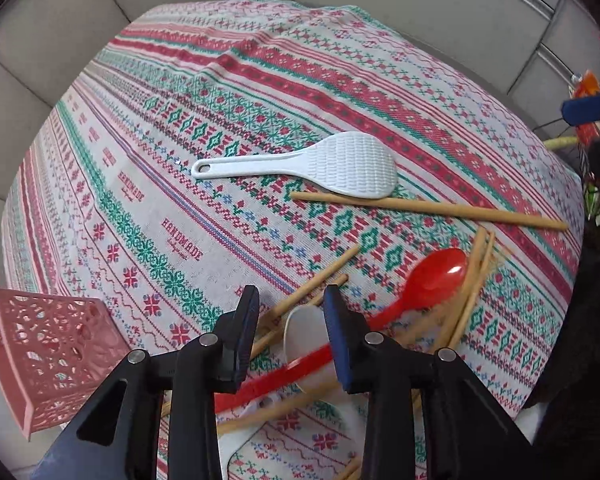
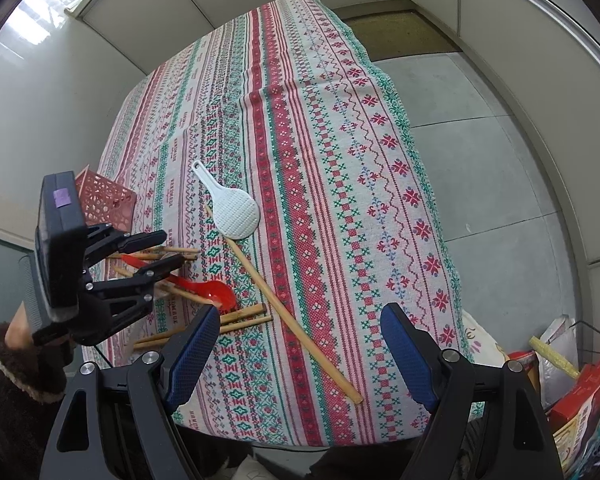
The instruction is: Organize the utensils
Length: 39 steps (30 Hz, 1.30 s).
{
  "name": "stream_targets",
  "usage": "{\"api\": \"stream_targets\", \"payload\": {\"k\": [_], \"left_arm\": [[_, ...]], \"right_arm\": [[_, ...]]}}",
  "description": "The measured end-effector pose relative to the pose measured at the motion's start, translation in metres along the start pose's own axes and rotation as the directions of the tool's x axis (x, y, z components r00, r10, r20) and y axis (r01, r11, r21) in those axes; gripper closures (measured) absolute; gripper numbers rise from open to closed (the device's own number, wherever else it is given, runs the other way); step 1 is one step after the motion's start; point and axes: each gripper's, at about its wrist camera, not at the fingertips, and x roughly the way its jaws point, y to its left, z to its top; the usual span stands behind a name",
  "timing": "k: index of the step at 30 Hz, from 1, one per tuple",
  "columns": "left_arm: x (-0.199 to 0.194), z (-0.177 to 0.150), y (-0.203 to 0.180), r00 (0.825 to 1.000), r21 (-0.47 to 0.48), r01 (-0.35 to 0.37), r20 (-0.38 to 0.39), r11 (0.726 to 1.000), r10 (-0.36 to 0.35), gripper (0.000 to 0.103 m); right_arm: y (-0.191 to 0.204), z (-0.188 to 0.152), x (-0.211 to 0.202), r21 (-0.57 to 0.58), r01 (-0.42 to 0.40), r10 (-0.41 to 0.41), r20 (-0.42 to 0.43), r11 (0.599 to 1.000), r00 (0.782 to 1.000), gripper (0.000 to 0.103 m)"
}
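One pink basket (image 1: pixel 48 352) (lattice walls), tipped over, contents unclear.

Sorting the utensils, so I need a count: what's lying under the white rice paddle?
One long wooden chopstick passes under the white rice paddle, its head edge resting on it. Anything else beneath the head is hidden.

The word "HANDMADE" is woven in red capitals into the patterned tablecloth (image 1: pixel 260 92), repeated along its pale bands, each with a smaller line of script beneath that is too fine to read. The boxes (image 2: pixel 588 396) on the floor at the right carry print that is too blurred to read.
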Motion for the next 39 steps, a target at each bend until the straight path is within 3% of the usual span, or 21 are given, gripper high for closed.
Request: {"api": "stream_targets", "payload": {"k": [10, 17, 22, 25, 27, 32, 36, 39], "left_arm": [[0.012, 0.024, 0.032, 1.0, -0.175, 0.018, -0.007, 0.984, -0.019, 0.081], [0.004, 0.019, 0.056, 0.995, -0.286, 0.094, 0.042, 0.954, -0.085, 0.089], [0.008, 0.013, 0.057, 1.0, -0.244, 0.018, -0.008, 0.97, -0.021, 0.088], [0.006, 0.01, 0.058, 1.0, -0.236, 0.022, 0.001, 0.971, -0.023, 0.088], [0.006, 0.006, 0.055, 0.998, -0.225, 0.061, -0.005, 0.972, -0.063, 0.089], [0.006, 0.009, 0.051, 0.999, -0.177, 0.047, -0.013, 0.983, -0.05, 0.089], [0.015, 0.012, 0.058, 1.0, -0.197, -0.006, -0.027, 0.98, 0.001, 0.086], [0.016, 0.018, 0.065, 1.0, -0.258, 0.003, 0.021, 0.966, 0.003, 0.087]], "right_arm": [[0.005, 0.002, 0.007, 0.001, 0.008, -0.008, -0.013, 1.0, 1.0, 0.019], [0.006, 0.003, 0.008, -0.004, 0.012, -0.012, -0.011, 1.0, 1.0, 0.019], [0.007, 0.004, 0.011, -0.003, 0.017, -0.017, -0.019, 1.0, 1.0, 0.019], [0.009, 0.004, 0.012, -0.006, 0.016, -0.016, -0.019, 1.0, 1.0, 0.019], [0.01, 0.004, 0.014, -0.007, 0.017, -0.017, -0.022, 1.0, 1.0, 0.019], [0.012, 0.004, 0.02, -0.015, 0.029, -0.03, -0.035, 0.999, 0.999, 0.019], [0.015, 0.006, 0.026, -0.02, 0.041, -0.042, -0.046, 0.999, 0.998, 0.019], [0.019, 0.009, 0.032, -0.024, 0.05, -0.052, -0.058, 0.998, 0.997, 0.019]]}}
